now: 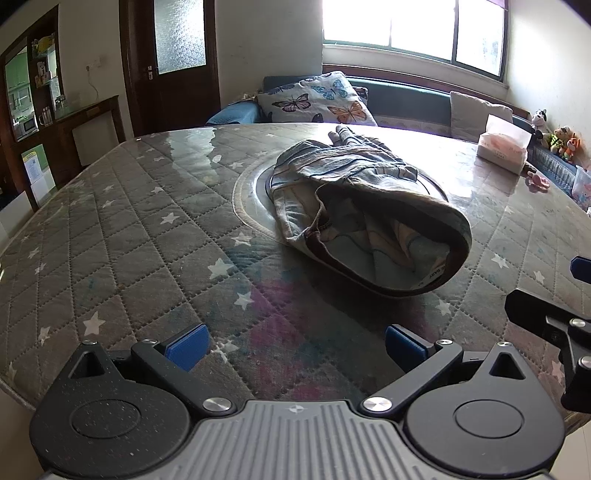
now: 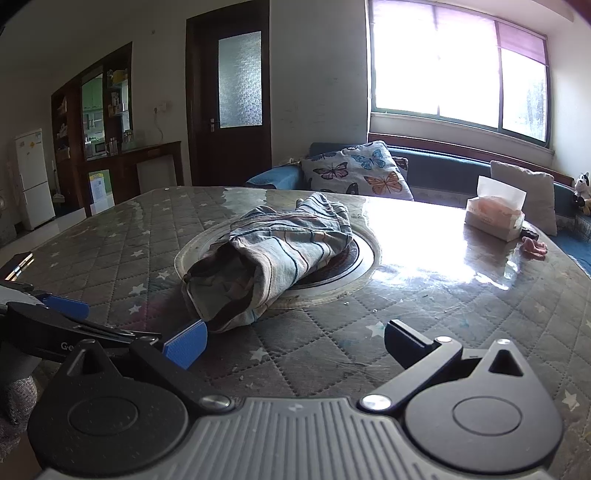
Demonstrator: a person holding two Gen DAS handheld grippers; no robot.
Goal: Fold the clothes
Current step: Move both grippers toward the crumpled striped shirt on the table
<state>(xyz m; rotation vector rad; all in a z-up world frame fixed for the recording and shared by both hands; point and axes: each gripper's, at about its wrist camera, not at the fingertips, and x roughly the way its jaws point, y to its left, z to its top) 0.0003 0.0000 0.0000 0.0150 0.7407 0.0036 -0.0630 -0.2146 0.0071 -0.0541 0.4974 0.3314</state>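
Lying crumpled: striped garment [image 1: 354, 195] | table [image 1: 129, 221] | both jaws wide

My left camera sits low over the near edge of the table [image 1: 110, 229], looking across and down. My right camera sits just beside it, tilted less. Both see the striped garment [image 1: 354, 199] [image 2: 273, 254] close ahead, and the window [image 1: 413, 26] [image 2: 454, 62] far behind.
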